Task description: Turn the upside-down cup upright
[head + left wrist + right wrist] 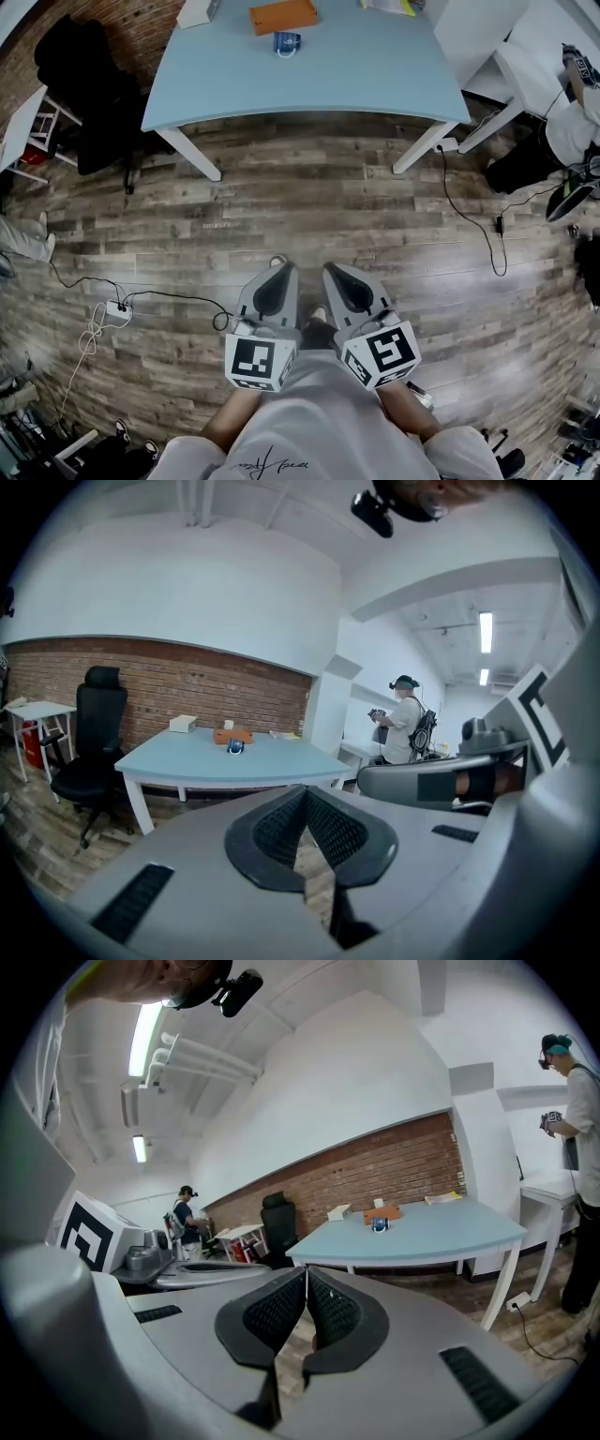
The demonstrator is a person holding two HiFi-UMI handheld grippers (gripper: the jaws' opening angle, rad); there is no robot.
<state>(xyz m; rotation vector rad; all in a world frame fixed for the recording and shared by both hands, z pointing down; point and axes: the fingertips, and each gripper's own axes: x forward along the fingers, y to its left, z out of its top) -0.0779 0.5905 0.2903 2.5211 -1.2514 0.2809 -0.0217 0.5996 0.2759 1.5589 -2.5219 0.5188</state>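
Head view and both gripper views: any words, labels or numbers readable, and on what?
None can be read.
Shirt: dark script print near the hem, too small to read.
Cup: blue pattern, too small to read.
Marker cubes: black-and-white squares, no letters.

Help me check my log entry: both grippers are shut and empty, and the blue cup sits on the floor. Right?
No: the head view shows the blue cup on the light blue table, not the floor. The left gripper and right gripper are shut and empty.
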